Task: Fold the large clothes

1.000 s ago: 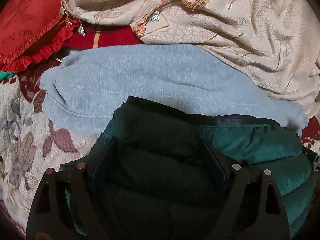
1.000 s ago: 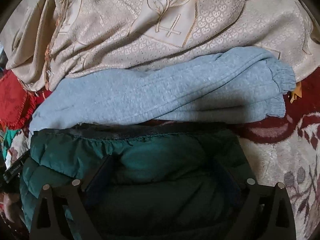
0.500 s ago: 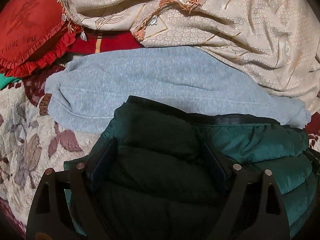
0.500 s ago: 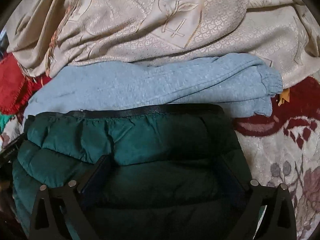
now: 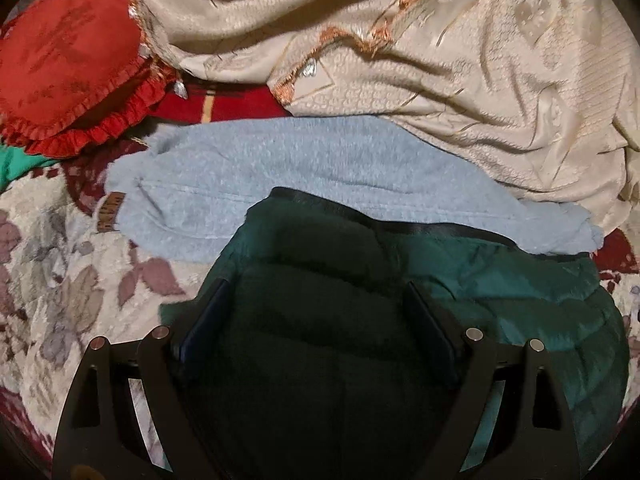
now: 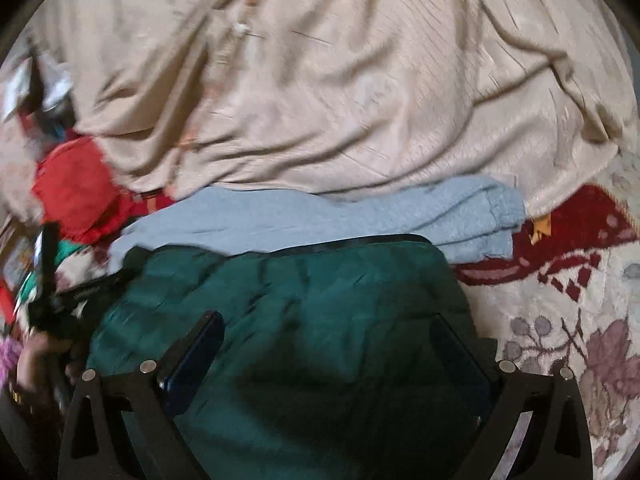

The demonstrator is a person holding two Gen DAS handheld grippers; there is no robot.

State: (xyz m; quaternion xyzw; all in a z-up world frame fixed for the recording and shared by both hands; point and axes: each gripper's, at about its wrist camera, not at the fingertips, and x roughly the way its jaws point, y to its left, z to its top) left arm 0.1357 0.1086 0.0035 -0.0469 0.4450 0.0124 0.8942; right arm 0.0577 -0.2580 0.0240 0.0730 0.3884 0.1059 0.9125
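Observation:
A dark green quilted jacket [image 5: 520, 300] lies folded on the patterned blanket, its black-trimmed edge toward a folded light blue fleece garment [image 5: 280, 176]. My left gripper [image 5: 316, 312] is open, its jaws wide apart over the jacket's left part. My right gripper [image 6: 328, 344] is open above the jacket [image 6: 320, 292], jaws wide apart. The blue garment [image 6: 320, 212] lies just beyond the jacket in the right wrist view. The other gripper's black frame [image 6: 76, 292] shows at the left there.
A beige embroidered cloth [image 5: 480, 80] is heaped behind the blue garment and fills the far side [image 6: 340, 80]. A red frilled cushion [image 5: 68, 72] sits far left. The floral blanket [image 6: 580, 340] spreads on both sides.
Both grippers have drawn back and up from the jacket; the right view pulled away most and is blurred. The jacket's edge now overlaps the blue garment. Jaws stayed wide.

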